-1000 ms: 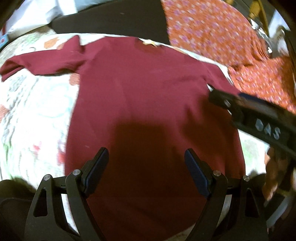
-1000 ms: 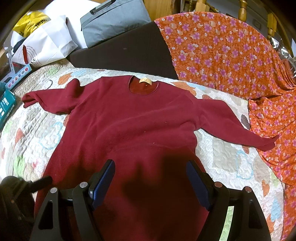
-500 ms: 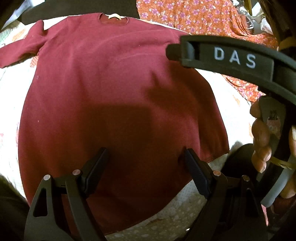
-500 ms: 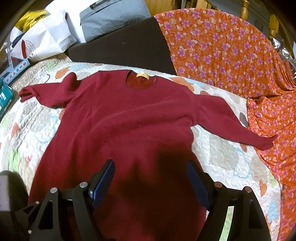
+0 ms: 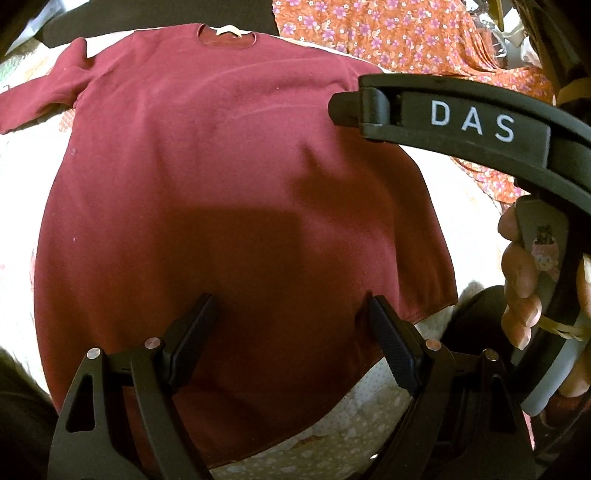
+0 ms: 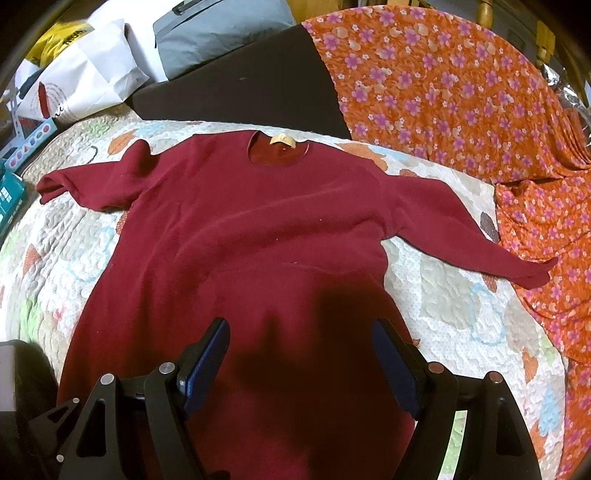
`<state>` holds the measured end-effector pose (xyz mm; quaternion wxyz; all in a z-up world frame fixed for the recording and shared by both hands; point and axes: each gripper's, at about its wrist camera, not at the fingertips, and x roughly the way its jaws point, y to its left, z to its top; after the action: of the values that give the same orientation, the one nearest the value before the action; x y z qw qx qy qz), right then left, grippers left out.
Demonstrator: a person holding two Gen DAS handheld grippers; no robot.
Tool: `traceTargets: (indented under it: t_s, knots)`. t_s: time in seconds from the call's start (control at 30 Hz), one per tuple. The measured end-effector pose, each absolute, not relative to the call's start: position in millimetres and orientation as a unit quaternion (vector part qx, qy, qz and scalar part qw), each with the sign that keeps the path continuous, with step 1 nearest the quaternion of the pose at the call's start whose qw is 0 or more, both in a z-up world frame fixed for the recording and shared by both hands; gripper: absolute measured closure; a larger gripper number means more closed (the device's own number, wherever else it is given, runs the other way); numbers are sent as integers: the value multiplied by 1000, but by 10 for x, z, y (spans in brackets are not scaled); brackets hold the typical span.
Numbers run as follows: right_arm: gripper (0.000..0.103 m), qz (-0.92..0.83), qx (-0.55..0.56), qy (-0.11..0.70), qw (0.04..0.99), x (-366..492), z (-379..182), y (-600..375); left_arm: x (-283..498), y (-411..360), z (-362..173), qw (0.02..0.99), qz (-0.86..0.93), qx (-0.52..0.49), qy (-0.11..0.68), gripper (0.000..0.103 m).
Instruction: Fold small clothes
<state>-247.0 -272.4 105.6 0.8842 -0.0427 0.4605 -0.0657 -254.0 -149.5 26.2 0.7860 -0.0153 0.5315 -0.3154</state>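
Observation:
A dark red long-sleeved sweater [image 5: 229, 166] lies flat, front up, on a quilted cover [image 6: 454, 306], neck away from me, both sleeves spread out. It also shows in the right wrist view [image 6: 251, 240]. My left gripper [image 5: 291, 321] is open and empty, low over the sweater's bottom hem near its right corner. My right gripper [image 6: 301, 347] is open and empty above the lower body of the sweater. The right tool's black body marked DAS [image 5: 461, 122] crosses the left wrist view at the right, held by a hand.
An orange flowered cloth [image 6: 461, 92] lies at the right and back. A black cushion [image 6: 240, 92], a grey bag [image 6: 218, 29] and a white paper bag [image 6: 81, 81] are behind the quilt. Boxes [image 6: 22, 147] stand at the far left.
My left gripper has pulled back toward the sweater's bottom hem and dropped lower. My right gripper has risen slightly and stays over the lower body. Both stay open.

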Motion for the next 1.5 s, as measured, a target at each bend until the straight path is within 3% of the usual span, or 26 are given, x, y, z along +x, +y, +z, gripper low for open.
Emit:
traceTargets:
  t_s: [0.63,0.87,1.13,1.5]
  knots:
    - [26,-66,-41,465,882,-2460,1027,-2757,-2504,-1462,265,789,-312,-13,529,19]
    - [26,-118,-43,471,873,-2632,1038,-3108,-2312,-1016,467,843,-224,-36,488,19]
    - [26,-158,44,484,860,-2916,961,-3847,-2041,-671,527,869,-131,-23,476,19]
    - [26,-121,65,474,870,-2704,853,-3801,-1550,-329,597,889,-53,-5,454,19]
